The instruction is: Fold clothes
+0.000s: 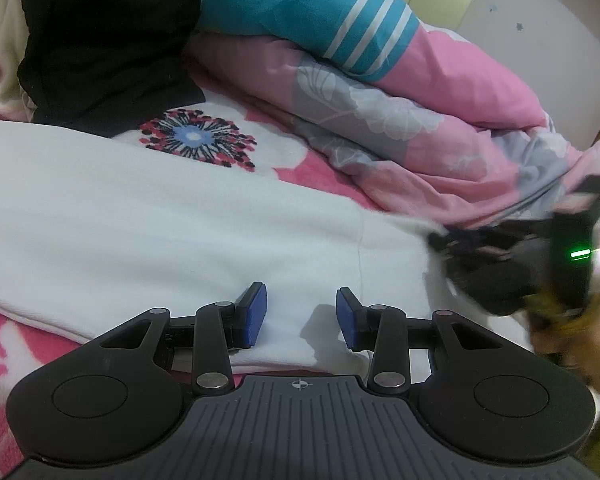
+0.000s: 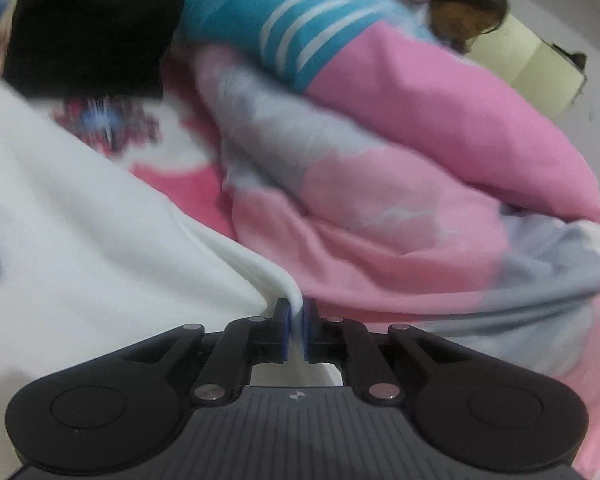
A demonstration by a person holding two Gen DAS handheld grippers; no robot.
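Found the white garment (image 1: 160,208) spread over the near part of the bed (image 1: 4,344), one long edge running along the foot of the rumpled pink-and-grey quilt (image 1: 440,152). Noted a teal garment (image 1: 300,4) with white stripes and a black garment (image 1: 100,40) heaped toward the far edge of the bed, apart from the white piece.

Held the left gripper (image 1: 302,312) low over the near hem with jaws spread partway. Saw cloth lying under and between the blue pads, but neither pad pressing it, so nothing gripped there yet. Had the right gripper (image 2: 299,320) at the quilt-side edge with jaws pressed almost together, pinching a thin ridge of white cloth drawn up between the pads.

Judged the fabric soft, light and limp, like thick knit or fleece. Expected sag and drape wherever unsupported, no real weight, no fragility, and enough nap against the rubber pads to resist slipping. Reckoned an edge or corner the right place for a hold, a small doubled fold rather than a single layer, with both holds on the same hem to keep it straight when lifted. Flagged the quilt just beside the pinched edge as a snag risk.
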